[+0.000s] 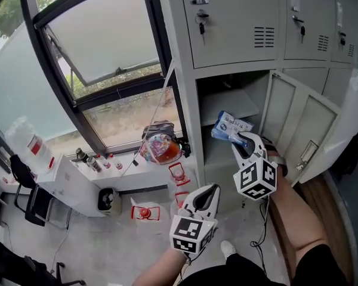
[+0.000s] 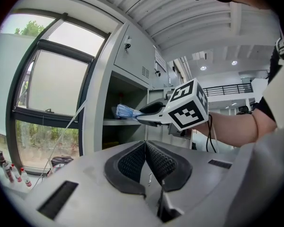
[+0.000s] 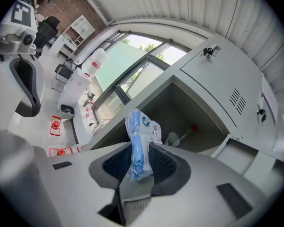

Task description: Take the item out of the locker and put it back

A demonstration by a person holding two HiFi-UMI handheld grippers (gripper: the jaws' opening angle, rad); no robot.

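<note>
A blue-and-white plastic packet (image 1: 230,127) is pinched between the jaws of my right gripper (image 1: 241,140), just in front of the open locker compartment (image 1: 227,103). In the right gripper view the packet (image 3: 138,141) stands upright between the pads, with the locker's inside (image 3: 189,112) behind it. My left gripper (image 1: 207,194) hangs lower and to the left, away from the locker. Its pads (image 2: 132,162) meet with nothing between them. From the left gripper view, the right gripper (image 2: 149,113) holds the packet (image 2: 125,111) at the level of the locker's shelf.
The locker door (image 1: 298,130) stands swung open to the right. A low white ledge (image 1: 77,180) under the window holds bottles and a colourful bag (image 1: 161,148). Red items (image 1: 144,212) and a black bin (image 1: 107,198) sit on the floor below.
</note>
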